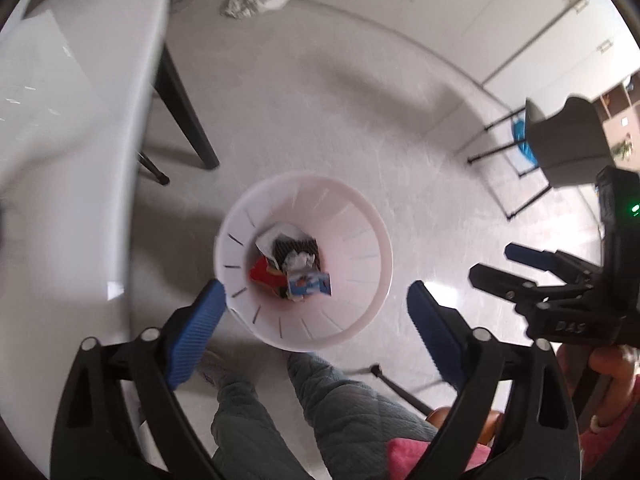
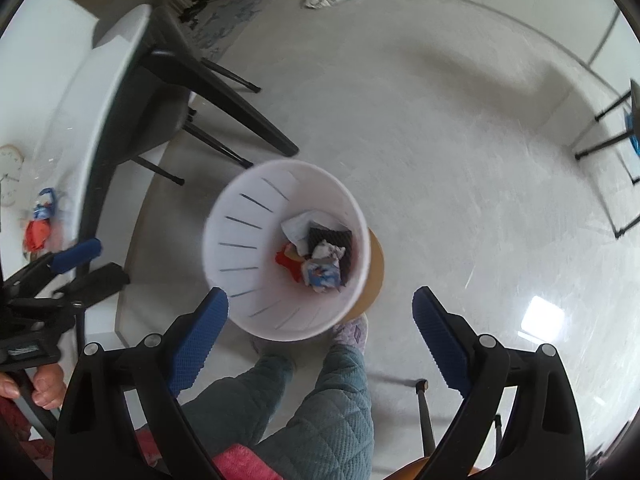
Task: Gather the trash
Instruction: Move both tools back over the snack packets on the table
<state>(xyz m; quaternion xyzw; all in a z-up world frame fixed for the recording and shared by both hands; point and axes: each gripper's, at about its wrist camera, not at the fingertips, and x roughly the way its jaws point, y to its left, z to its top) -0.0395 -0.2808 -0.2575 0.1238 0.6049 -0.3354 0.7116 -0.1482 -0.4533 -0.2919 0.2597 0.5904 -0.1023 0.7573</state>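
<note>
Open left gripper (image 1: 316, 312) above upright bin (image 1: 360, 300), mouth up.

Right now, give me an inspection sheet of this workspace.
Surface: pale glossy floor; white table to one side.
Job's things: white slotted bin on the floor, holding a blue-and-white wrapper, red scrap, crumpled paper and a dark ribbed piece.
Clutter: crumpled white bag by the far wall; red and blue wrappers on the table.
Grippers: left gripper and right gripper above the bin, fingers spread, nothing between them.
Cables: nothing seen.
Surroundings: black chair legs, person's quilted trouser legs.
</note>
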